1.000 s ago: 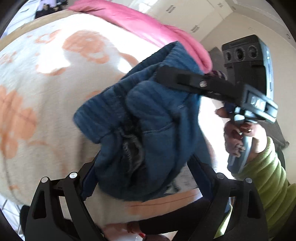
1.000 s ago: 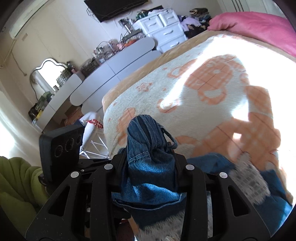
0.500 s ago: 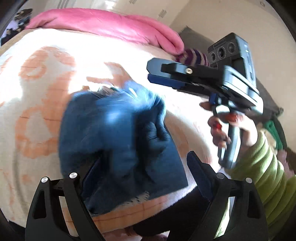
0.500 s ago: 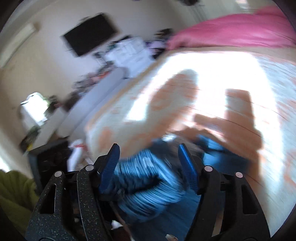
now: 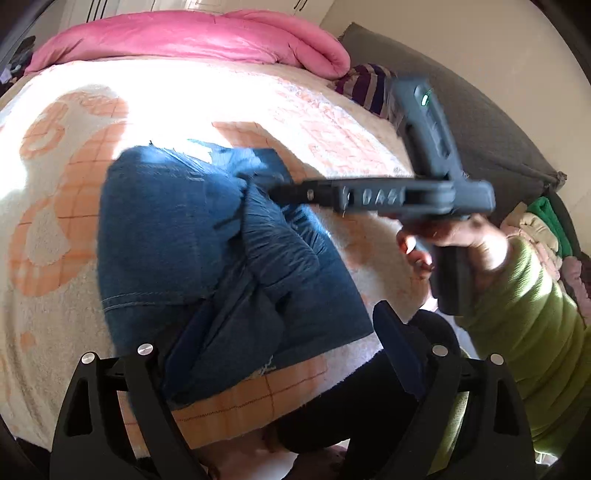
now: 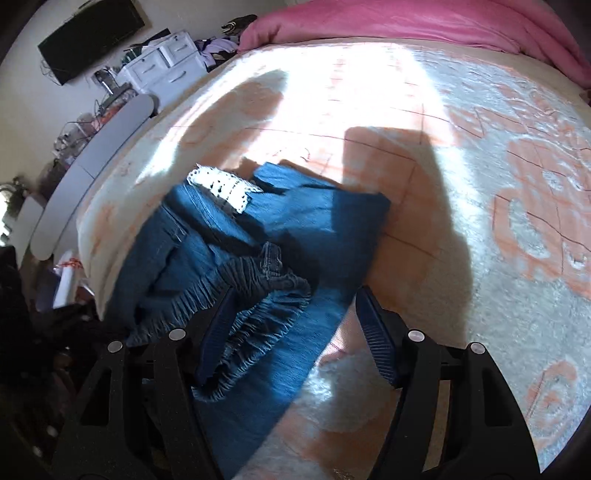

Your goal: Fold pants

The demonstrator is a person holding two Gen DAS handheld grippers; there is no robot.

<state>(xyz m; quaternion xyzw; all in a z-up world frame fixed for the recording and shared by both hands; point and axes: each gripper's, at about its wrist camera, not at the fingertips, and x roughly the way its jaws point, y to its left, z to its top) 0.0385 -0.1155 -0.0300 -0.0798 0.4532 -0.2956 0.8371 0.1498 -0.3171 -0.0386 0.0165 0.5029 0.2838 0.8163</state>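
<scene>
The blue denim pants (image 5: pixel 207 236) lie bunched in a rough fold on the cream and orange blanket (image 5: pixel 74 206), near the bed's front edge. My left gripper (image 5: pixel 284 354) hovers over their near end, open, its left finger over the cloth. In the left wrist view my right gripper (image 5: pixel 284 190), held by a hand (image 5: pixel 458 236) in a green sleeve, points at the top of the pants. In the right wrist view the right gripper (image 6: pixel 295 332) is open above the gathered waistband (image 6: pixel 258 295), which lies loose beside its left finger. A white pocket lining (image 6: pixel 221 188) sticks out.
A pink duvet (image 5: pixel 207 37) lies along the far side of the bed, with a striped purple cloth (image 5: pixel 365 88) beside it. A dark grey headboard (image 5: pixel 480 122) and stacked clothes (image 5: pixel 543 225) are at the right. A long grey counter (image 6: pixel 92 147), white drawers (image 6: pixel 162 62) and a wall TV (image 6: pixel 92 33) stand beyond the bed's left edge.
One second ago my right gripper was shut on a lifted bunch of denim; it has opened and the pants have dropped onto the blanket. Both grippers have swung and lowered over them.
</scene>
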